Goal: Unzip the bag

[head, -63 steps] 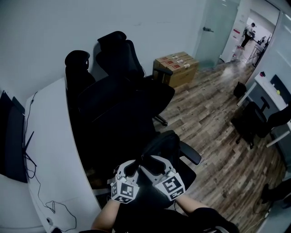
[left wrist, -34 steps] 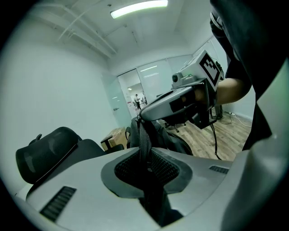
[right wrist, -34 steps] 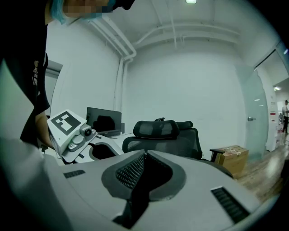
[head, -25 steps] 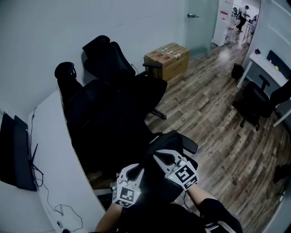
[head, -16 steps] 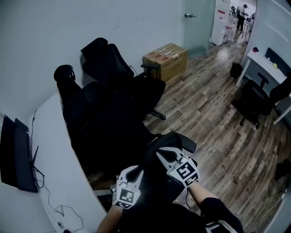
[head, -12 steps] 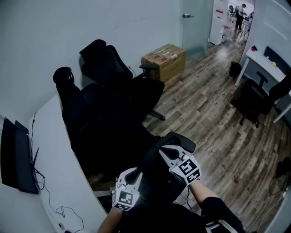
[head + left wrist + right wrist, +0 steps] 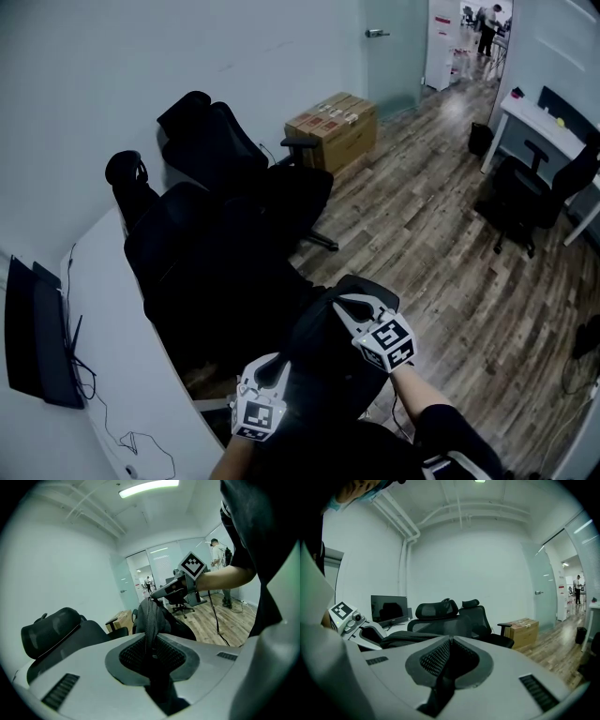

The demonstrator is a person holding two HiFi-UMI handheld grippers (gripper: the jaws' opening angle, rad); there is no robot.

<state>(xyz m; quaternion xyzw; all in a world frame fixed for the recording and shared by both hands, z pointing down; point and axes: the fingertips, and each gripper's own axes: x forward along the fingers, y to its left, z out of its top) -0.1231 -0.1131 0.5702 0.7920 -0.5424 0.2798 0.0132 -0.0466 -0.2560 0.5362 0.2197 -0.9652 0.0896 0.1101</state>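
Two grippers: both clamp the black bag [image 7: 328, 375], one at each end of its zipper [image 7: 149, 620].
Left gripper [image 7: 277, 361]: at the bag's near end; fingers [image 7: 133, 654] closed on the fabric, with the zipper track pinched between them.
Right gripper [image 7: 345, 302]: at the bag's far, upper end; fingers [image 7: 433, 660] pressed together on the zipper, a dark strip hanging below them.
Bag: directly in front of the person, stretched between the grippers; what it rests on cannot be made out.
Zipper: runs straight up the bag's ridge from the left fingers to the right gripper's tips.
Beyond the bag: black office chairs [image 7: 225, 187], then a cardboard box [image 7: 333, 117] on the wooden floor.
Left of the bag: a curved white surface [image 7: 103, 319] carrying a monitor [image 7: 33, 328].
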